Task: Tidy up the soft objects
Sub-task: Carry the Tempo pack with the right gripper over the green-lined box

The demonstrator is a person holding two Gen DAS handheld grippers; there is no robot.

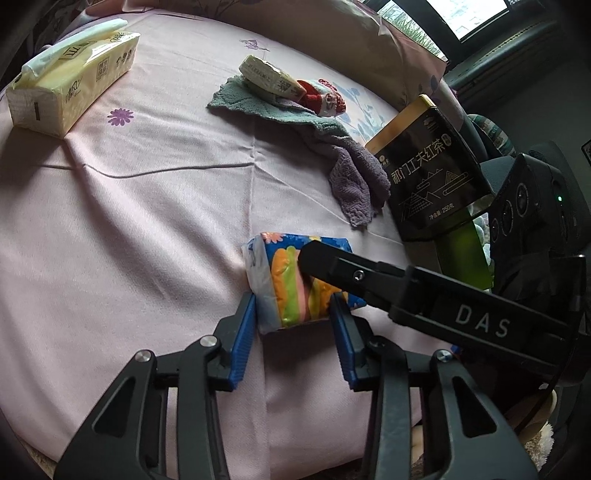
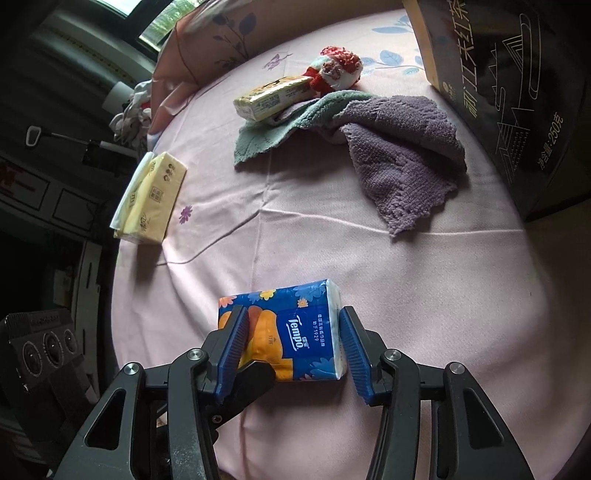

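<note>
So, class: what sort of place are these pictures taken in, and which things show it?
Most likely a bedroom: a pink flower-printed bedsheet covers a soft, creased surface, a matching floral pillow lies at its far edge, and a window sits behind.
</note>
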